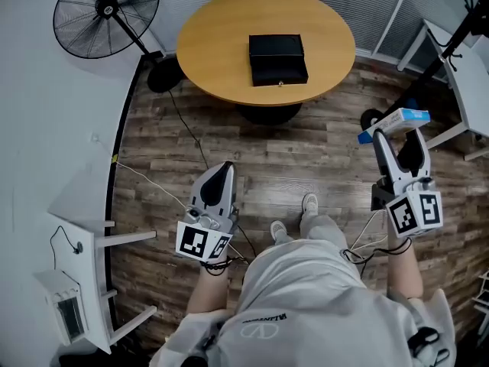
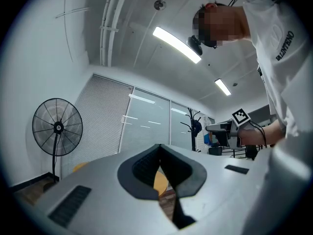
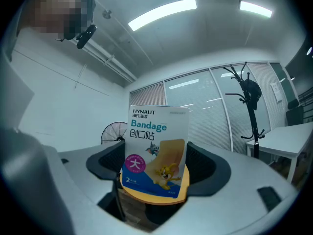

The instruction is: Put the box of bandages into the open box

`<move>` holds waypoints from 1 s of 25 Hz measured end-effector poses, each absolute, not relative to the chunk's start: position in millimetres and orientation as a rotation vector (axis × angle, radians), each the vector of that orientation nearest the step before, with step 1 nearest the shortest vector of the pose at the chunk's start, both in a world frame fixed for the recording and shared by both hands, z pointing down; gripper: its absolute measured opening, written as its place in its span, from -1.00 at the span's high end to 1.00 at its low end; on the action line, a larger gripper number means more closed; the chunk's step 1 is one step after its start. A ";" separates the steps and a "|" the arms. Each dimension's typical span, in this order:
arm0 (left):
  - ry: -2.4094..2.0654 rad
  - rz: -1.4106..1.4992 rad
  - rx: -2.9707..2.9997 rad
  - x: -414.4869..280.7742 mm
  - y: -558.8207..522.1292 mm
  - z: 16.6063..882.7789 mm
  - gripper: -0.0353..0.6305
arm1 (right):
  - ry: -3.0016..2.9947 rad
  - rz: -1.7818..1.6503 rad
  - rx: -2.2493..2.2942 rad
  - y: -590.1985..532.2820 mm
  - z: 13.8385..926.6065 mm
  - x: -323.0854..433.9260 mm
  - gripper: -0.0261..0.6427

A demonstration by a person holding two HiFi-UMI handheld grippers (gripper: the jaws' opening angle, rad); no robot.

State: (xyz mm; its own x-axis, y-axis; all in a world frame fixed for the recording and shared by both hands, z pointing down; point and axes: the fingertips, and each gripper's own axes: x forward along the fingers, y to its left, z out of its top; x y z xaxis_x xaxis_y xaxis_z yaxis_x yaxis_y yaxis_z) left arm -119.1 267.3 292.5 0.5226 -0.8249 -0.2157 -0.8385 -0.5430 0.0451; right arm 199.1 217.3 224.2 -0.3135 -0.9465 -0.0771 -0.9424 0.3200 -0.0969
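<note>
White shirt cloth [image 1: 306,312] of the person fills the near edge of the head view, with two shoes [image 1: 309,202] just beyond it on the wood-plank floor [image 1: 306,155]; both forearms reach forward, one to each tool.

On the left, the left gripper [image 1: 224,168] [image 2: 159,153] hangs over the floor with its tips meeting, so the fingers are pressed together with nothing between them; only a narrow slot lower down shows a sliver of the table behind.

On the right, the right gripper [image 1: 399,138] [image 3: 154,166] has its two dark pads clamped on the lower sides of the box of bandages [image 1: 397,118] [image 3: 155,151]; in its own view the box stands upright, printed face toward the camera, its top edge well above the fingers; in the head view it sits at the far end of the tool, in the air over the floor, well apart from the table.

Farther off stands the round wooden table [image 1: 214,44], and on it, near its middle, the black box [image 1: 277,60]; whether its lid is up cannot be told from this angle.

To the far left a black pedestal fan [image 1: 107,10] [image 2: 57,127] [image 3: 113,131] stands beside the table; a coat stand [image 3: 249,102] and a white desk [image 3: 279,131] are on the right; a white shelf unit [image 1: 76,243] stands near left.
</note>
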 end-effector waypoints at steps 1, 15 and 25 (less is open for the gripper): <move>1.466 0.328 -2.685 -118.9 267.2 292.4 0.88 | 2.452 -0.049 -1.765 217.2 223.9 198.8 -0.29; 1.460 0.301 -2.677 -100.5 254.7 299.4 0.88 | 2.446 -0.080 -1.741 202.4 239.7 210.6 -0.29; 1.504 0.264 -2.648 -69.1 163.1 291.4 0.88 | 2.504 -0.105 -1.656 95.3 237.2 226.4 -0.29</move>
